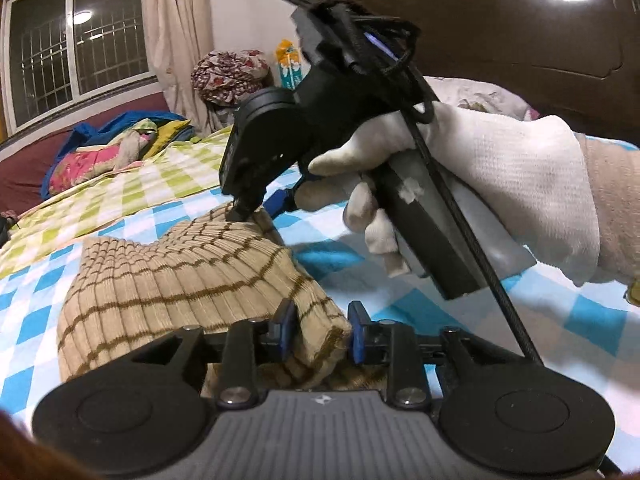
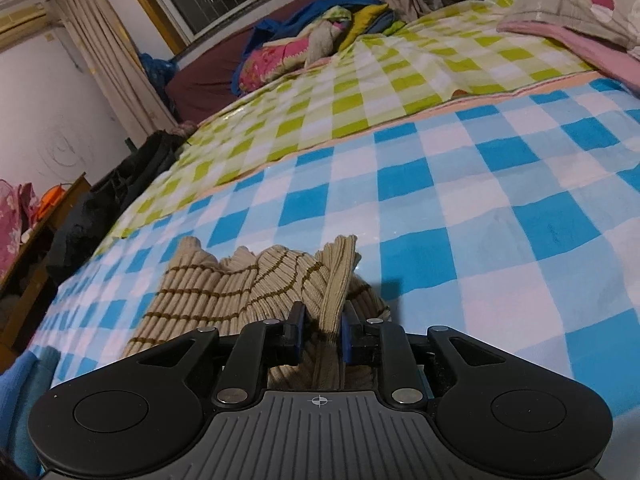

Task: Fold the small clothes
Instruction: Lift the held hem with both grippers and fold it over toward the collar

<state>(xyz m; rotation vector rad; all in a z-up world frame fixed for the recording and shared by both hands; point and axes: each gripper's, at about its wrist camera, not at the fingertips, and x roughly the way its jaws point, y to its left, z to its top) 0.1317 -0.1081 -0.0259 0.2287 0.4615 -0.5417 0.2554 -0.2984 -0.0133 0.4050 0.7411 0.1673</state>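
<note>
A beige ribbed knit garment with brown stripes (image 1: 168, 276) lies on the blue checked bedsheet (image 1: 500, 320). My left gripper (image 1: 320, 332) is shut on the garment's near edge, with cloth bunched between its blue pads. My right gripper (image 1: 250, 210), held by a white-gloved hand (image 1: 480, 176), presses on the garment's far corner. In the right wrist view, the right gripper (image 2: 320, 336) is shut on a raised fold of the garment (image 2: 248, 288), which rises between its fingers.
A green checked sheet (image 2: 360, 92) covers the far part of the bed. A pile of colourful bedding (image 2: 304, 44) lies by the window. A pillow (image 2: 580, 4) is at the far right. The dark headboard (image 1: 520, 40) stands behind the hand. Dark bags (image 2: 112, 192) sit at the bed's left edge.
</note>
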